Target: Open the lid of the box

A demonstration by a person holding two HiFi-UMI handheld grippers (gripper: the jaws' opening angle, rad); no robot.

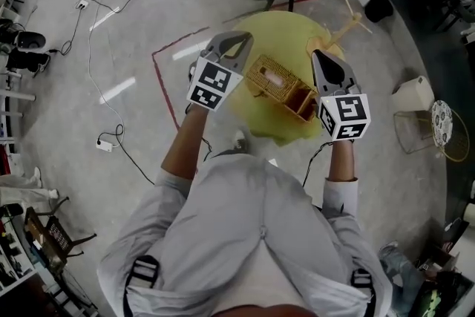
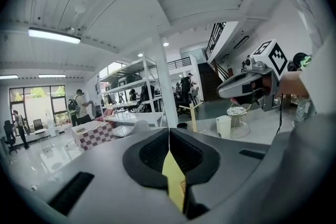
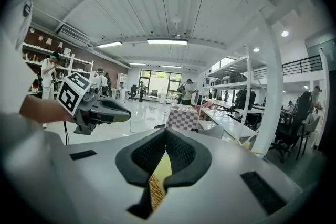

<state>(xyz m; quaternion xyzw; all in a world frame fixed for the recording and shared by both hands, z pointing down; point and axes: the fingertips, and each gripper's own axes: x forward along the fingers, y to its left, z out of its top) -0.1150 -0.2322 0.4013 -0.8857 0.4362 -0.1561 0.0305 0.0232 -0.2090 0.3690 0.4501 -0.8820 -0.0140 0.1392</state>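
Wicker box (image 1: 280, 87) sits mid-frame on the yellow table (image 1: 286, 30) in your head view, between your left gripper (image 1: 231, 44) and right gripper (image 1: 325, 59). Left gripper view: jaws pressed together, wicker low-centre beneath them. Right gripper view: jaws together, wicker below.

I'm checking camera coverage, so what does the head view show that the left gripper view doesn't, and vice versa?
Only the head view: the whole wicker box on the yellow table, and the left hand-held gripper from above. Only the left gripper view: that gripper's jaws shut, shelving and distant people. Both: the right hand-held gripper with its marker cube.
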